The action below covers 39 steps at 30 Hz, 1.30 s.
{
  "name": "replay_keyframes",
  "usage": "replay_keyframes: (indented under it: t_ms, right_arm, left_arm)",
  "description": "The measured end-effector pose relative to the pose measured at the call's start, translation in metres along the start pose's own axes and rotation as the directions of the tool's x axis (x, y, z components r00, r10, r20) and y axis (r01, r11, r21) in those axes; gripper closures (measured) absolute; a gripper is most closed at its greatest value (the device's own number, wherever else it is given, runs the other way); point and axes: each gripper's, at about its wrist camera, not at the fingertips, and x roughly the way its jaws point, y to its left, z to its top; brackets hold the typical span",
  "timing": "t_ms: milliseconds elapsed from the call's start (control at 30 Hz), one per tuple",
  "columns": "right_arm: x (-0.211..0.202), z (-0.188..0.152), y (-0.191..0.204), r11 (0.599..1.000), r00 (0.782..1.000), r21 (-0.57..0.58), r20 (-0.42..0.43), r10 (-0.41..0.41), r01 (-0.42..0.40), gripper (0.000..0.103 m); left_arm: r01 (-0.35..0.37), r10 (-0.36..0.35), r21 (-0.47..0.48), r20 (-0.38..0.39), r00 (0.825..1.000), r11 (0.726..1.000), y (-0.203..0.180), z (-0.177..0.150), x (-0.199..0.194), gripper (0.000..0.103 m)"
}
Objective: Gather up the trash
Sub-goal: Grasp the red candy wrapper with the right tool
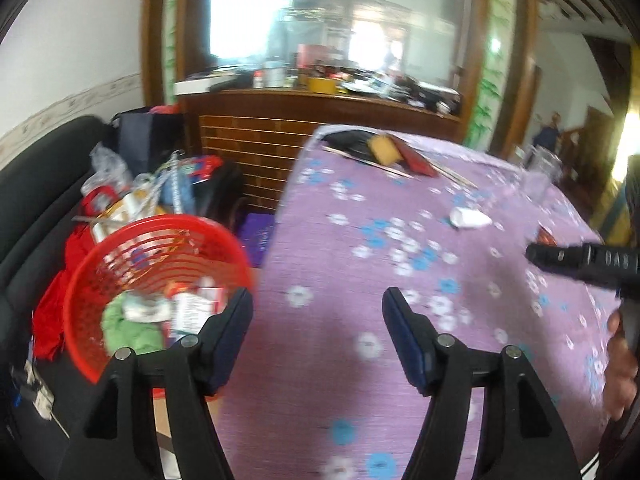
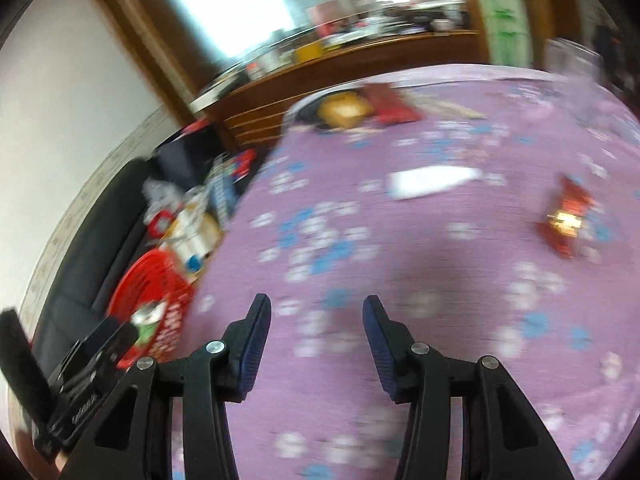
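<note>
Right wrist view shows our right gripper (image 2: 316, 312) spread and empty above the desk (image 2: 400, 360); the left gripper (image 1: 318, 304) gapes too. 2 scraps remain: white paper (image 2: 432, 182) and red wrapper (image 2: 566, 218). Motion blur risks misjudged pinches, snagging cloth, or missing the basket (image 1: 100, 280).

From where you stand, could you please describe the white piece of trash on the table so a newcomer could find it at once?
Start at the table with the purple flowered cloth. Near its middle, this side of the yellow sponge and red items at the far edge, lies a crumpled white wrapper. It is the only plain white scrap; the other loose piece is red.
</note>
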Motion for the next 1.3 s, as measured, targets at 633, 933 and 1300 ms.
replay_keyframes:
  t_ms: [633,933,1300]
  right_arm:
    - [0.008,0.067,-0.201,0.898,0.975,0.385,-0.028,-0.221,0.214,0.051]
    - [0.033,0.058,-0.200,0.932,0.977,0.298,-0.021,-0.210,0.207,0.069]
    - [0.004,0.054,-0.216,0.935,0.990,0.348,0.086,-0.108,0.072,0.071]
  left_arm:
    - [0.098,-0.082,0.198,-0.086,0.993,0.975,-0.114,0.025,0.023,0.030]
    - [0.120,-0.083,0.284,-0.140,0.987,0.951,-0.162,0.064,0.069,0.023]
    - [0.190,-0.134,0.211,-0.253,0.958,0.959,-0.206,0.109,0.183,0.023]
